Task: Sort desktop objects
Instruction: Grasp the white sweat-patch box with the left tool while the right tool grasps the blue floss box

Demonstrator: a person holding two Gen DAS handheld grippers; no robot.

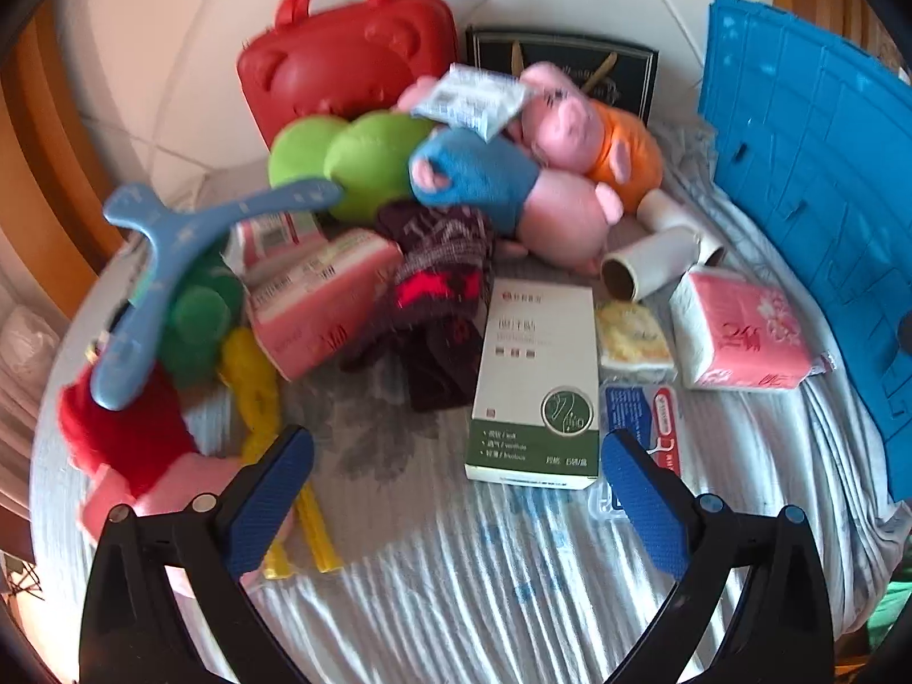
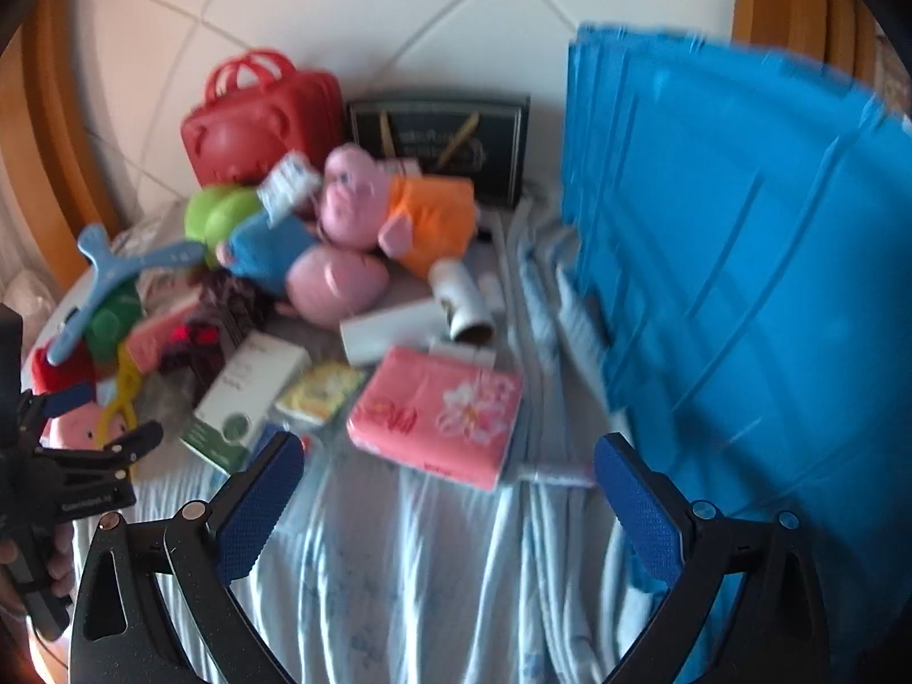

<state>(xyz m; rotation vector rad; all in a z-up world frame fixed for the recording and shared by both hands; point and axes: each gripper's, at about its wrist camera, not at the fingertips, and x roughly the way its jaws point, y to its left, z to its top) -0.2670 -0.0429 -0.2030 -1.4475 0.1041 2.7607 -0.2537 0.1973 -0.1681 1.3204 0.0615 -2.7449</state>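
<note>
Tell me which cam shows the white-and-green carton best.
Left wrist. The white-and-green carton lies centred just past the open jaws, whole top face sharp, print and green logo visible. Right wrist shows it small, off to the left, blurred, its near end partly behind that gripper's finger.

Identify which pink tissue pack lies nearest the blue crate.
The flower-printed pink tissue pack lies beside the blue crate; the other pink pack sits across the pile.

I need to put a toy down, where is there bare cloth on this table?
Bare striped cloth lies nearest, between both open tongs and before the white-green box. A strip runs between the pink tissue pack and blue crate. Behind and left, it is crowded.
</note>
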